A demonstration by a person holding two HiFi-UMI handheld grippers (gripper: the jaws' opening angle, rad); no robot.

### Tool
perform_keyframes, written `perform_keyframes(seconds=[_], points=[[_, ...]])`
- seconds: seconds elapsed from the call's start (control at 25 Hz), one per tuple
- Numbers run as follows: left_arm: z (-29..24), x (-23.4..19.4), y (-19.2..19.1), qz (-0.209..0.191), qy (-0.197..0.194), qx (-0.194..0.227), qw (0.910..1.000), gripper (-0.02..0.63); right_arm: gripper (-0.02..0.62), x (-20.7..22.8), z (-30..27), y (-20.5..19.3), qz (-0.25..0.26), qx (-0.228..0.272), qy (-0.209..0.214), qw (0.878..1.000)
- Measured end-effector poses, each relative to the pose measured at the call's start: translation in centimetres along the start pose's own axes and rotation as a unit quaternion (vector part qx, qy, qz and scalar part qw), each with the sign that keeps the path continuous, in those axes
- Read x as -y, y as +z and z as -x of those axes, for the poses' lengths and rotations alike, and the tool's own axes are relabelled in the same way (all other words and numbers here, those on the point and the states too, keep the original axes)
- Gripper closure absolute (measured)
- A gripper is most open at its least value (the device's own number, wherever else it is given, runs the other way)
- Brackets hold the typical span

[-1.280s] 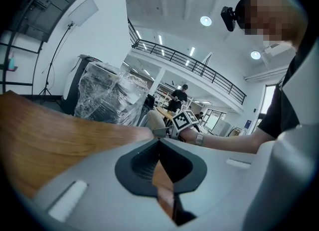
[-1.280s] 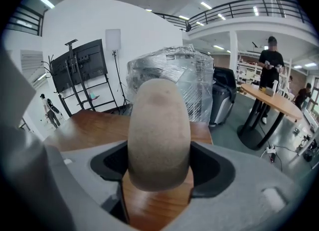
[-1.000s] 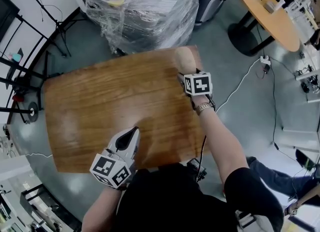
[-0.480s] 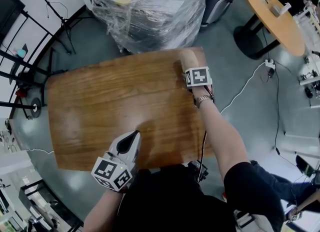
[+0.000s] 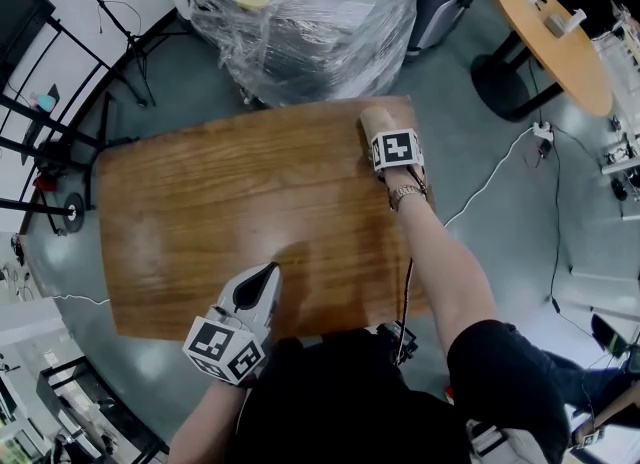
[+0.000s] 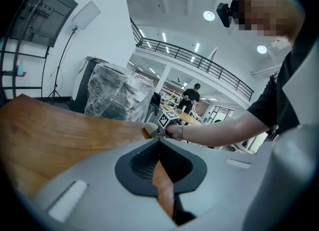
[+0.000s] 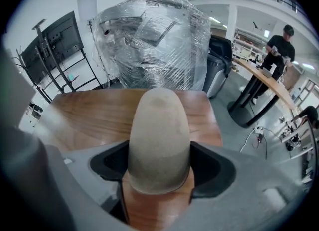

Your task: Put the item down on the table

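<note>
The item is a tan, rounded, dome-topped thing (image 5: pixel 372 115) at the far right corner of the wooden table (image 5: pixel 220 202). My right gripper (image 5: pixel 381 132) is shut on it, and the item (image 7: pixel 159 130) fills the gap between the dark pads of the right gripper (image 7: pixel 159 169). Whether its base touches the wood I cannot tell. My left gripper (image 5: pixel 268 272) lies shut and empty at the table's near edge. In the left gripper view, the left gripper (image 6: pixel 159 144) has its jaws together, and the item (image 6: pixel 149 128) shows far off across the table.
A large bundle wrapped in clear plastic (image 5: pixel 300 12) stands just beyond the table's far edge. A round orange table (image 5: pixel 550 37) is at the right, with a white cable (image 5: pixel 490 167) on the grey floor. Black stands (image 5: pixel 60 142) are at the left.
My right gripper with the item has shifted a little toward the table's far right corner. The left gripper has stayed where it was.
</note>
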State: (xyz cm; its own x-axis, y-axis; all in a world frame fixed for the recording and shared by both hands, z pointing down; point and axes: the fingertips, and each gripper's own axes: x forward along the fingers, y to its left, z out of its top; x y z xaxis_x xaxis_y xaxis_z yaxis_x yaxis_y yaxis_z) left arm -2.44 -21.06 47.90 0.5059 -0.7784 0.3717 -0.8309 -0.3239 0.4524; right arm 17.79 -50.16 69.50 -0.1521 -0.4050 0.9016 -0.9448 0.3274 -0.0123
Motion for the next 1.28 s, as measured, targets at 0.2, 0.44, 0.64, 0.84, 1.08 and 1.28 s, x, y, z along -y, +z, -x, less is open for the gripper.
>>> perform_keyframes(seconds=[0.2,0.44,0.64,0.84,1.08,1.28], points=[[0.1,-0.2,0.0,0.0,0.0,0.001,1.0,0.597,0.242,-0.1,-0.2,0.1,0.002,-0.001,-0.005,1.0],[0.4,-0.1,0.0,-0.001,-0.001,0.002,1.0,0.597,0.242,-0.2,0.2,0.1,0.008,0.007,-0.007,1.0],[0.5,-0.1,0.1,-0.003,-0.004,0.003,1.0,0.597,0.241,-0.4,0.5,0.2,0.016,0.018,-0.006,1.0],[0.7,0.3,0.3,-0.008,-0.01,0.007,0.9999,0.597,0.241,-0.5,1.2,-0.1,0.018,0.023,-0.005,1.0],[0.9,0.8,0.7,-0.014,-0.02,0.012,0.9996,0.597,0.233,-0.5,2.9,-0.1,0.015,0.04,-0.007,0.999],[1.2,1.7,0.8,-0.022,-0.038,0.015,0.9989,0.597,0.233,-0.7,5.1,-0.6,0.013,0.058,-0.008,0.998]])
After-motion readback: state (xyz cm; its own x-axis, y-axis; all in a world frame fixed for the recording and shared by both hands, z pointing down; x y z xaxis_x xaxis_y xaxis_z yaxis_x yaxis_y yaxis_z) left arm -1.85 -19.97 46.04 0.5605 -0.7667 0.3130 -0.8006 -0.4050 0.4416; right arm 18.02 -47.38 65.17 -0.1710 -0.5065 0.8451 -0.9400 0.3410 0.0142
